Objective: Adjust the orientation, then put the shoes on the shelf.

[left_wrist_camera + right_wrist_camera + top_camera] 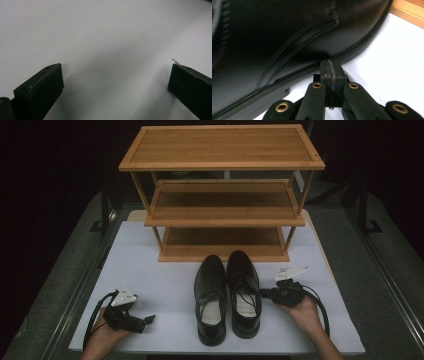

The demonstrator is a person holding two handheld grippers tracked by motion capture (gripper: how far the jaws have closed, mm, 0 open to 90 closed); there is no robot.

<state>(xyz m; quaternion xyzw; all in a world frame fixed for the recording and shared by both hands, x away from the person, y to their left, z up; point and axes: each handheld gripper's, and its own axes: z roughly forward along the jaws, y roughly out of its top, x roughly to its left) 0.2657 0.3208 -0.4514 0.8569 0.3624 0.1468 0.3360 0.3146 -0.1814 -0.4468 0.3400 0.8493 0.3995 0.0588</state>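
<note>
We see two black lace-up shoes standing side by side on the white desk [150,285], toes toward the wooden rack [222,195]. The right shoe [244,292] is the one nearest our right tool [264,293]; the left shoe [210,297] touches it or sits just beside it along the inner edge. In the right gripper view the right tool [331,65] has its jaws pressed together with nothing between them, and its tip meets the shoe's sole edge [287,50] low on the side. Each shoe's opening shows a pale insole and nothing else inside.

Behind the shoes, the rack has three shelves, and all of them are bare. Its bottom shelf sits just beyond the toes.

Our left tool [148,319] rests well apart from the shoes, at the near left of the desk. In the left gripper view its jaws stand wide apart over bare white desk [112,37], gripping nothing.
</note>
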